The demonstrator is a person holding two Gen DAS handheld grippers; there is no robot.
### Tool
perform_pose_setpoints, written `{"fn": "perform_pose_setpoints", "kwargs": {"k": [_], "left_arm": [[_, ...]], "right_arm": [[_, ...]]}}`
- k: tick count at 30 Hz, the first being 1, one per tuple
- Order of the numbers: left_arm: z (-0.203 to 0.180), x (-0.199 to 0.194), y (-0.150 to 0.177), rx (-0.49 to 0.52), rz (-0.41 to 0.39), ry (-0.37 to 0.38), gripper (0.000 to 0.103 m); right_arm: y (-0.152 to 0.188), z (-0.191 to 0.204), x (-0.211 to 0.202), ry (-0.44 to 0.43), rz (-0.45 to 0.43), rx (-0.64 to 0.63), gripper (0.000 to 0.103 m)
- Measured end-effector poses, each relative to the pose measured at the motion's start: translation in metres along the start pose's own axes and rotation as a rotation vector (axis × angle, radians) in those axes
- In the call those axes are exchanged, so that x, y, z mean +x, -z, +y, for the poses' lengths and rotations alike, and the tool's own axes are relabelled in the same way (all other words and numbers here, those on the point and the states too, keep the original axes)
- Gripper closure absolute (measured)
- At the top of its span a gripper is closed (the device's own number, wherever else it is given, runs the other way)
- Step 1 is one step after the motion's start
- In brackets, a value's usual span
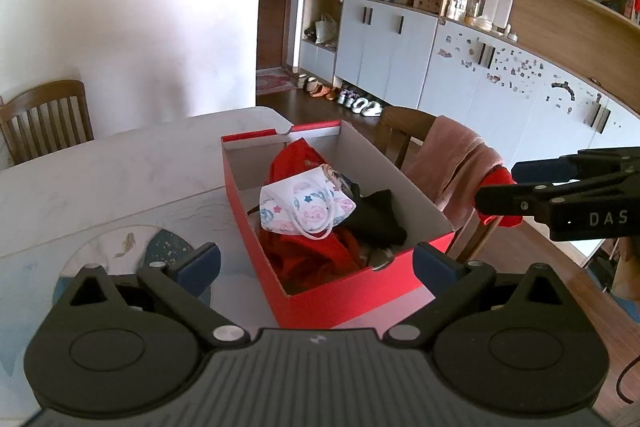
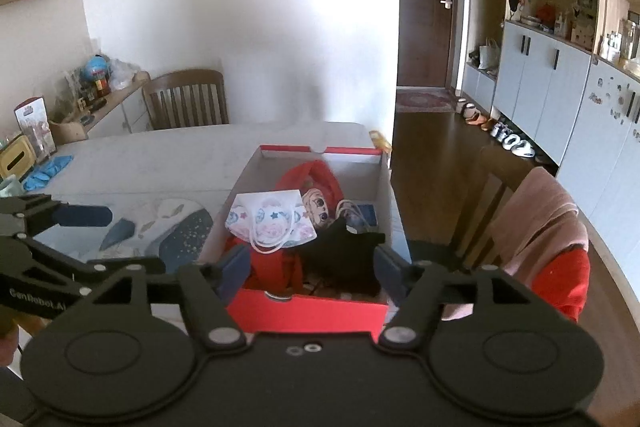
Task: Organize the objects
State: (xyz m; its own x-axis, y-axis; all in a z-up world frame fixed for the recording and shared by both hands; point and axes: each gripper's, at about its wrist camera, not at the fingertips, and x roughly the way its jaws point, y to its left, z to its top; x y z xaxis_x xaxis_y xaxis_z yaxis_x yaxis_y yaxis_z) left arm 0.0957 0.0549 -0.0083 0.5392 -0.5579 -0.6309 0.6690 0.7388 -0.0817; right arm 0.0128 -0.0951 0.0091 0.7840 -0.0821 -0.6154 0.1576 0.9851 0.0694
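Note:
A red cardboard box (image 1: 344, 291) (image 2: 312, 311) stands open on the table. Inside lie a patterned white face mask (image 1: 304, 205) (image 2: 268, 219), red cloth (image 1: 312, 255) (image 2: 316, 175), a black cloth (image 1: 376, 215) (image 2: 344, 255) and a small doll face (image 2: 318, 205). My left gripper (image 1: 316, 263) is open and empty, hovering above the box's near end. My right gripper (image 2: 312, 267) is open and empty over the box's near edge; it also shows at the right of the left wrist view (image 1: 496, 187).
The box sits on a pale marble table (image 1: 120, 163) (image 2: 160, 151) with a patterned mat (image 2: 176, 227). A chair draped with pink cloth (image 1: 456, 171) (image 2: 536, 223) stands right of the box. Another chair (image 2: 184, 99) is at the far side. Blue gloves (image 2: 48, 167) lie at the table's left.

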Motion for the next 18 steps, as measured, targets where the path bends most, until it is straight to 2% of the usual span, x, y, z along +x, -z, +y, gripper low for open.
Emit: {"fn": "perform_pose_setpoints", "kwargs": {"k": [9,18], "left_arm": [[-0.0022,-0.0065,0.0041,-0.018,-0.018,-0.046,0.000],[-0.0006,-0.0032,0.0042,-0.013,0.002,-0.064,0.000]], "right_arm": [[0.0069,-0.0076,-0.0093,0.000,-0.010,0.027,0.031],[0.0095,-0.0044,-0.0096,-0.003,-0.007,0.022,0.031]]}}
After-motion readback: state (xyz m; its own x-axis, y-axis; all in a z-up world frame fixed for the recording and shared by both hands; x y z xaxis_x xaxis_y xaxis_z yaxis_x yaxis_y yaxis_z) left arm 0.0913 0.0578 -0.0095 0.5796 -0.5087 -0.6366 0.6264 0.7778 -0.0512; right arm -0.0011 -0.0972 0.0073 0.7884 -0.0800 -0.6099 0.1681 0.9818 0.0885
